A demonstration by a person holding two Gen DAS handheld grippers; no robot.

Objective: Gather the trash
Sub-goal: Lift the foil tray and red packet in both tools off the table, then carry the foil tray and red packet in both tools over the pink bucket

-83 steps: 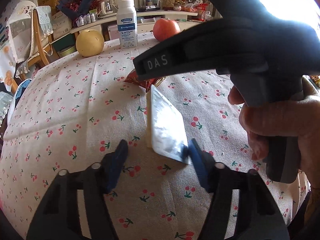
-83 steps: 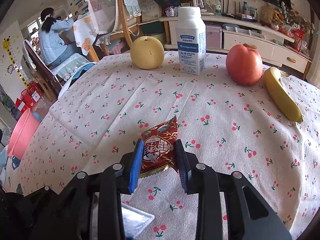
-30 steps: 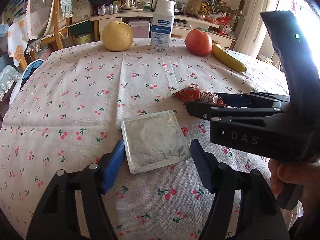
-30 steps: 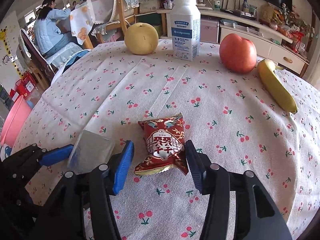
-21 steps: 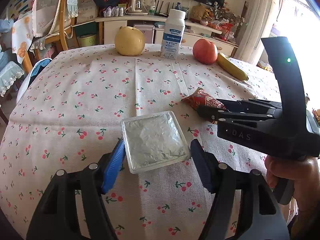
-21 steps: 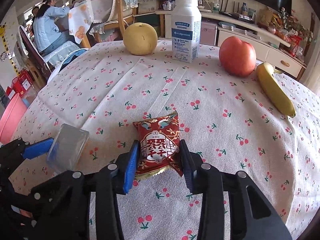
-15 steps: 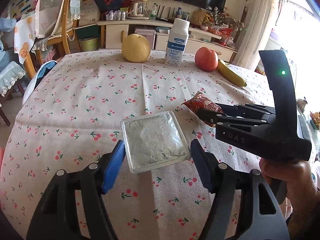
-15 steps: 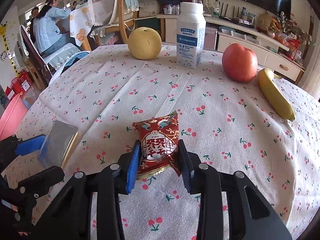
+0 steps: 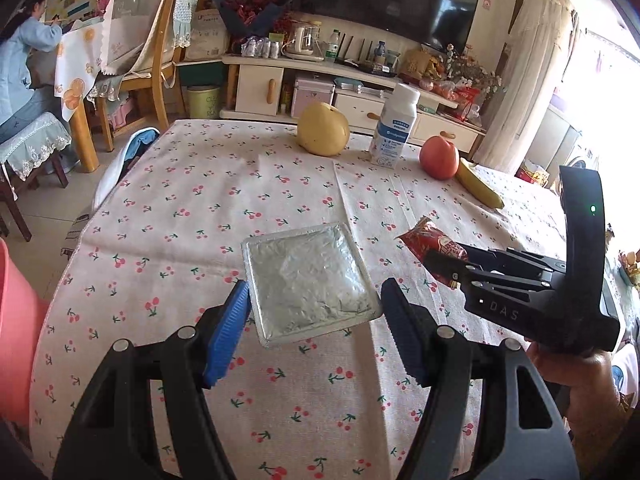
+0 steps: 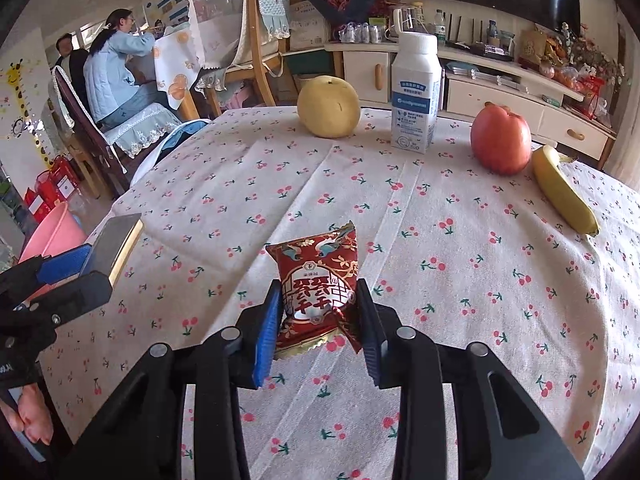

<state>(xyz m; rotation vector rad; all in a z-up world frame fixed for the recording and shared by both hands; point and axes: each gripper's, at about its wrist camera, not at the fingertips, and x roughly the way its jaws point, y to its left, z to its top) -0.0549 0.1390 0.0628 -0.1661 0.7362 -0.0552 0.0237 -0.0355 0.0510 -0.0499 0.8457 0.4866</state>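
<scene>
Wrapper (image 10: 318, 280), red crinkled foil, lower corners hiding behind pads, sitting clamped in right tool (image 10: 318, 330) above cherry-print worktop (image 10: 440, 208); left tool (image 9: 310, 334) gripping flat square silver foil packet (image 9: 308, 280), raised

Daylight floods in from the window (image 9: 600, 92) at the far right of the left wrist view and blows out to white glare there. The tablecloth (image 9: 224, 208) is evenly bright, with soft, short shadows under the pear (image 10: 328, 106) and apple (image 10: 501, 144). Both views are sharp at the centre. Fisheye bending curves the table edge and walls, and the corners fall to black. The TV (image 9: 384, 0) shows a faint sheen.
</scene>
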